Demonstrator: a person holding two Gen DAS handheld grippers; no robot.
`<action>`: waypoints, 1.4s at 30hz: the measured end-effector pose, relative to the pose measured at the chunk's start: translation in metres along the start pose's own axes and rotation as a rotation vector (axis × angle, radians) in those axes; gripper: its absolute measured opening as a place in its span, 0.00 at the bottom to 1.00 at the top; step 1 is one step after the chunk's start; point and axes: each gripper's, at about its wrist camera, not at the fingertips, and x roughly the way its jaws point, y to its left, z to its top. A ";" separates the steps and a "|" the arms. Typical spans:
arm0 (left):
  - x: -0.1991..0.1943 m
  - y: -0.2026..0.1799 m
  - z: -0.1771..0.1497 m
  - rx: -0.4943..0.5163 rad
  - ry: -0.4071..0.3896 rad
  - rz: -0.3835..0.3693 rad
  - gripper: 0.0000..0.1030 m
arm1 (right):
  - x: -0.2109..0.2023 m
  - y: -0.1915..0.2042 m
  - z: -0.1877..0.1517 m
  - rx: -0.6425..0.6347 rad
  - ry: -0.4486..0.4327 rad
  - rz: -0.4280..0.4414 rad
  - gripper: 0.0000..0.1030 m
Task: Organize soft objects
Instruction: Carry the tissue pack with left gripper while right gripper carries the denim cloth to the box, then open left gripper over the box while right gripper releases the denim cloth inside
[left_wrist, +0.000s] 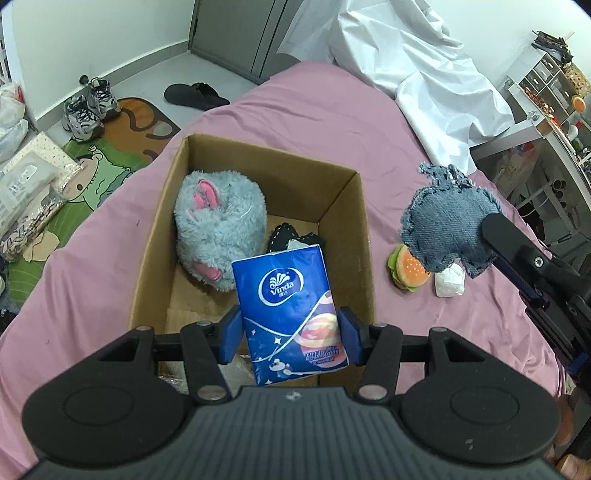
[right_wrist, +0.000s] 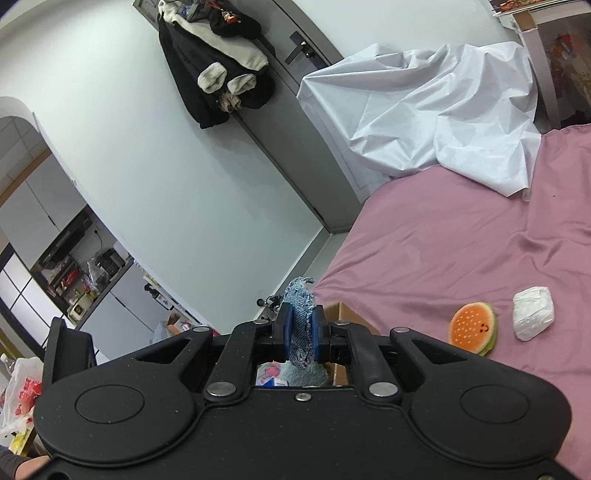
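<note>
The left tongs (left_wrist: 291, 338) are closest in the left wrist view. They squeeze a blue plastic pack of tissues (left_wrist: 291, 314) by its two long sides, down near its bottom end. The pack stands up tall, so its long way points up and away from the tongs, and its top leans a little to the left.

Right under and behind the pack is the open brown cardboard box (left_wrist: 364, 236). It sits on the pink bed sheet (left_wrist: 306, 107). Inside the box a fluffy grey stuffed toy with pink ears (left_wrist: 218, 225) lies on the left side, and something small and dark (left_wrist: 284, 236) lies beside it. The pack hangs over the near part of the box, where the floor of the box looks bare. I think the next move is to go down and let the pack drop there, since the left hand is the nearer one to the box.

To the right, the right tongs (right_wrist: 300, 332) are pinched tight on a flat blue denim stuffed shape with frayed edges (left_wrist: 447, 225). It hangs above the bed, beside the box and not over it yet.

Farther out on the sheet lie a small soft toy hamburger (left_wrist: 408, 273) and a white crumpled lump (left_wrist: 448, 284), close together. A white cloth (left_wrist: 417, 66) is heaped at the far end of the bed.
</note>
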 end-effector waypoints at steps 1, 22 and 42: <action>0.001 0.001 0.000 -0.001 0.006 -0.003 0.52 | 0.001 0.001 -0.001 -0.002 0.003 0.002 0.10; -0.013 0.027 0.017 -0.070 -0.032 0.093 0.61 | 0.014 0.023 -0.018 -0.043 0.108 0.047 0.16; -0.030 -0.016 0.023 -0.041 -0.102 0.108 0.74 | -0.031 -0.004 0.011 -0.023 0.083 -0.095 0.75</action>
